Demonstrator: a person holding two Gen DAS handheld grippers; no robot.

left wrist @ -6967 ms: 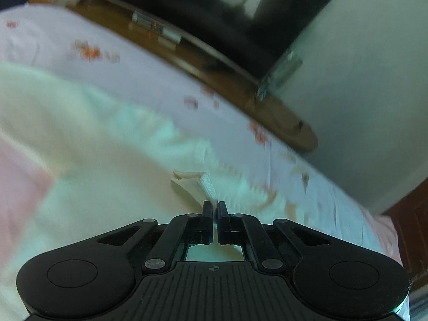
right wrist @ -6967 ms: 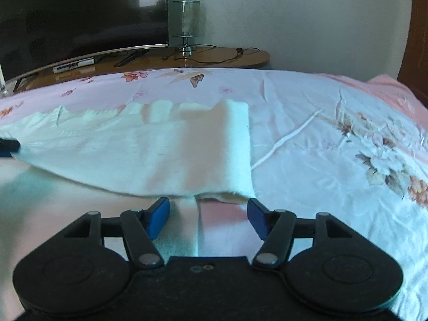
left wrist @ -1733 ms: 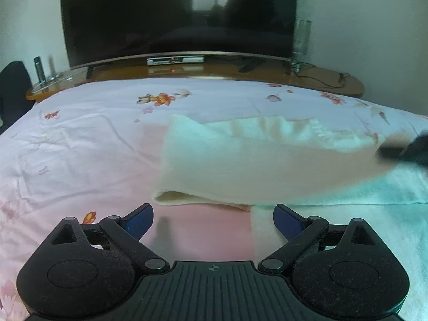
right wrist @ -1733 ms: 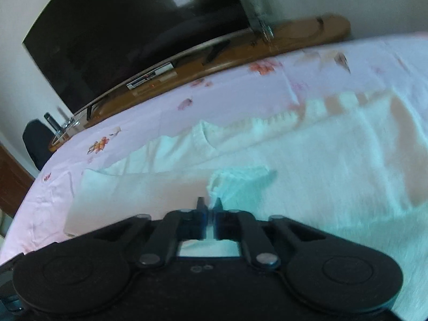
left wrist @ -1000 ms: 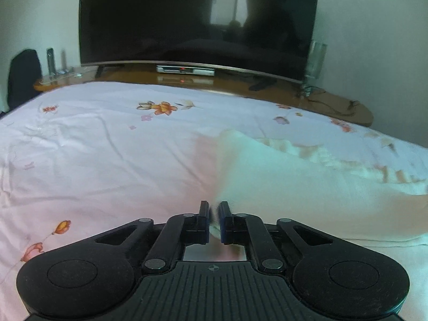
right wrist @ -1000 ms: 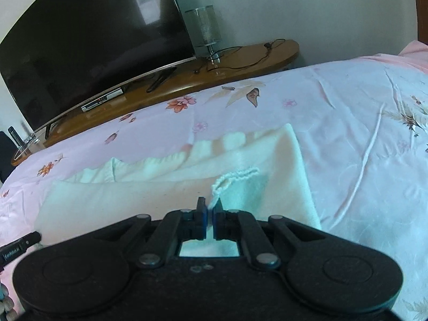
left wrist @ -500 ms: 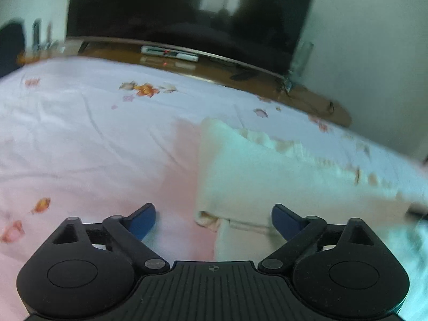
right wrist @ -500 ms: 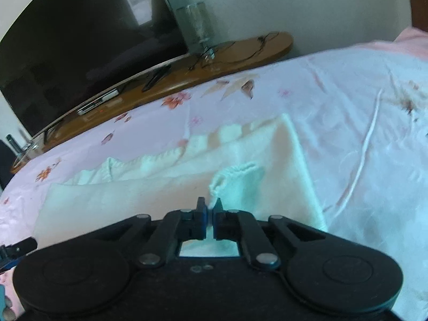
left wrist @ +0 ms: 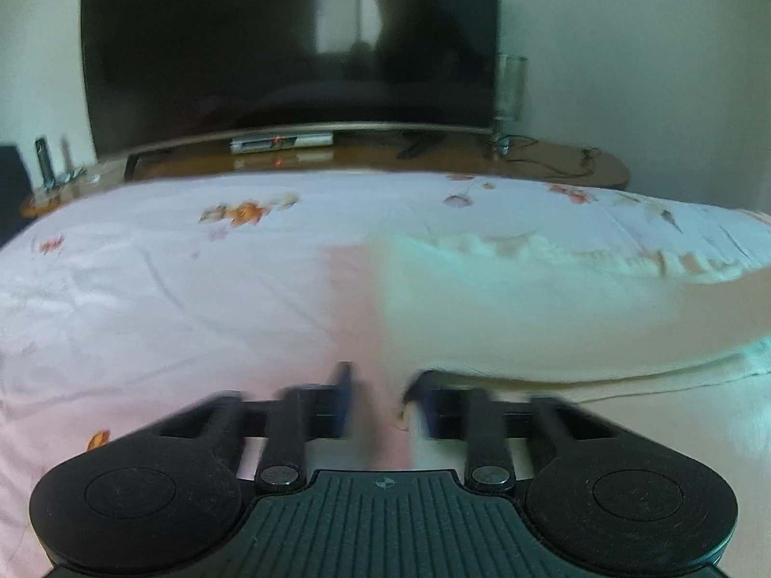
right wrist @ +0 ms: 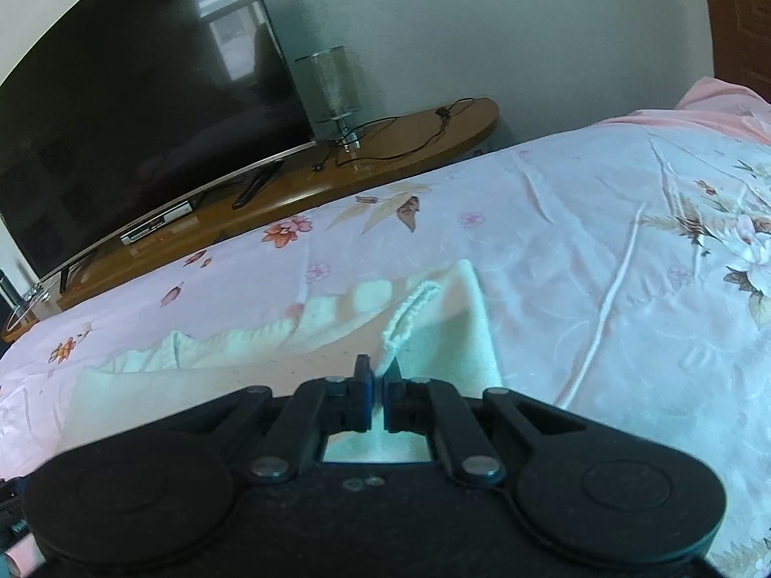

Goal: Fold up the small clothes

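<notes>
The cream garment [left wrist: 530, 318] lies on the bed [left wrist: 168, 289], already doubled over; by the look of it, further folds remain. The right gripper [right wrist: 380, 378] has its jaws clenched on a hemmed edge lifted just ahead. The left gripper [left wrist: 380, 397] is closing; the blurred left view alone shows the garment's corner between its jaws.

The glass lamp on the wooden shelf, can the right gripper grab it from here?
Probably not. The right gripper is shut on the cream garment, so its jaws are busy, and the glass lamp stands on the wooden shelf beyond the bed's far edge.
</notes>
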